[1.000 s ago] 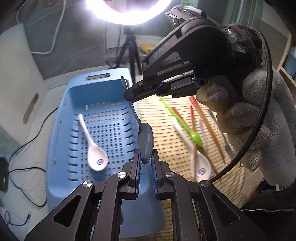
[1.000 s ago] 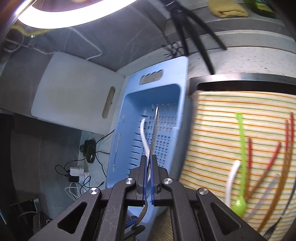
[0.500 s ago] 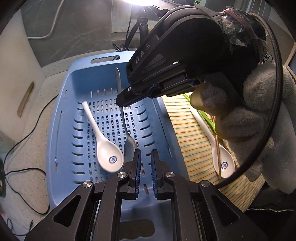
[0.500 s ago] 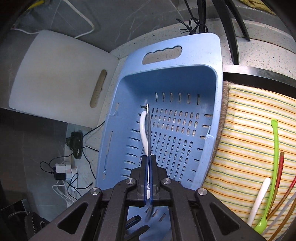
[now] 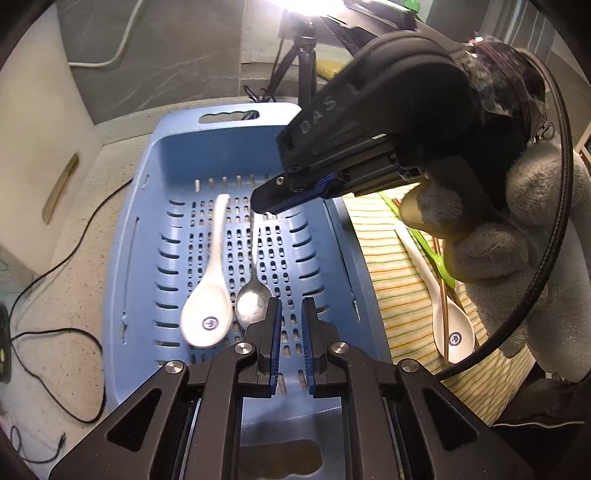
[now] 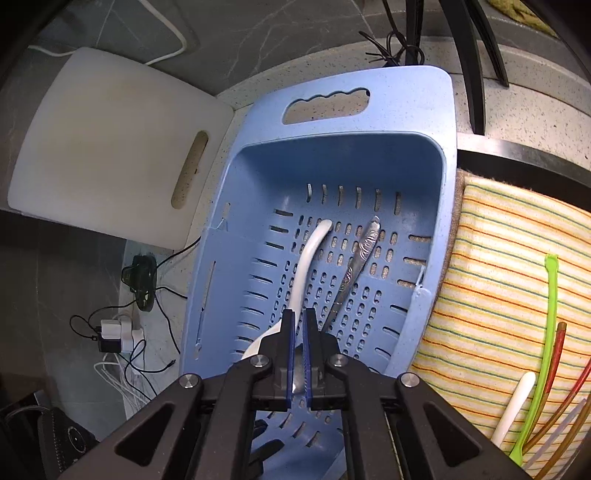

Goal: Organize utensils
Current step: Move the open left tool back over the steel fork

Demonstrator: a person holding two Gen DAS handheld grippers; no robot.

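My left view shows both spoon bowls in basket; right view only handles. Left gripper jaws near-shut, empty; right gripper jaws opening, steel spoon free.

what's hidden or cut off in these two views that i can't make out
- Metal spoon: in the right wrist view its bowl is hidden behind the right gripper.
- White spoon: the bowl is also hidden there by the same gripper.
- Chopsticks on the striped cloth: cut off by the right edge, count unclear.
- Green spoon: left wrist view, handle hidden by the gloved hand.

Speckled countertop, grey marbled wall
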